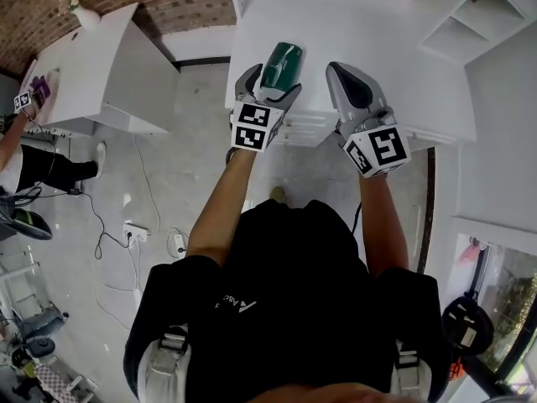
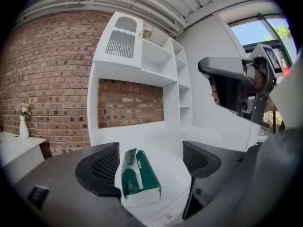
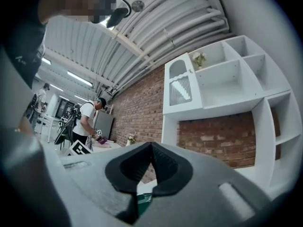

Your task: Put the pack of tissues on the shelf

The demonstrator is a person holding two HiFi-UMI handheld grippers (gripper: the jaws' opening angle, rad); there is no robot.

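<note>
left gripper (image 2: 151, 162) jaws wide apart, tissue pack (image 2: 140, 179) lying loose between them on white shelf (image 2: 166, 135); right gripper (image 3: 151, 170) jaws pinched together

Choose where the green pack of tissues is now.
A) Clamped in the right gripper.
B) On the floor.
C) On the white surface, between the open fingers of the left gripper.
C: the pack of tissues lies on the white surface between the left gripper's fingers, which stand apart.
</note>
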